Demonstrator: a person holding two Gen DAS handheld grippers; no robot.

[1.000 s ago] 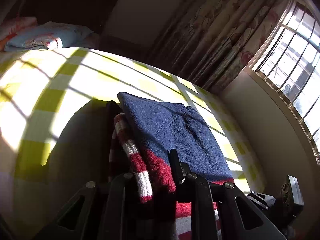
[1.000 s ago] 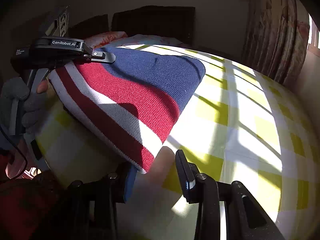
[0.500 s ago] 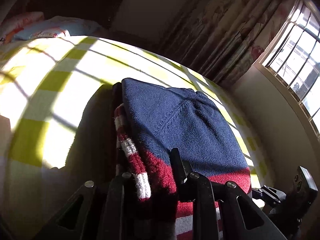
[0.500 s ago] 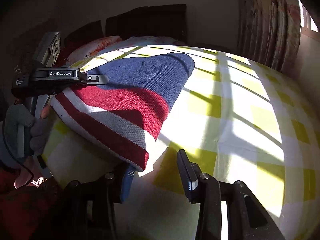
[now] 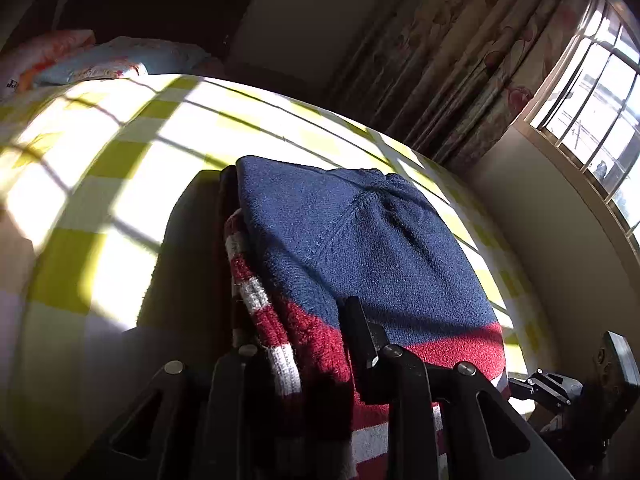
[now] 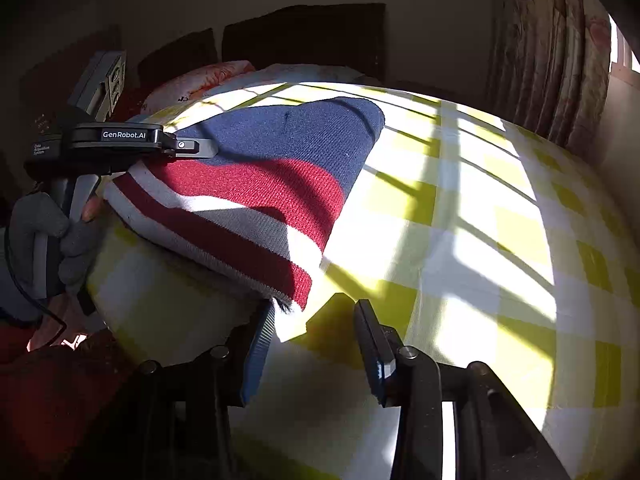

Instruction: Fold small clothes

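The knitted garment (image 6: pixel 256 184), navy with red and white stripes, lies on the bed (image 6: pixel 460 240), which has a yellow-and-white checked cover. The left gripper (image 5: pixel 296 320) has its jaws clamped on the garment's striped edge, with folded layers bunched between them. The right gripper (image 6: pixel 316 340) has its jaws partly open and holds nothing; the garment's striped corner lies just ahead of them.

Harsh sun pours through the window (image 5: pixel 600 92) at upper right — the checked bedspread (image 6: pixel 480 220) is blown out to white glare, crossed by dark window-bar shadows. The walls and lower corners sit nearly black. Heavy fisheye bending at the edges — focus stays decent, slight softness only.
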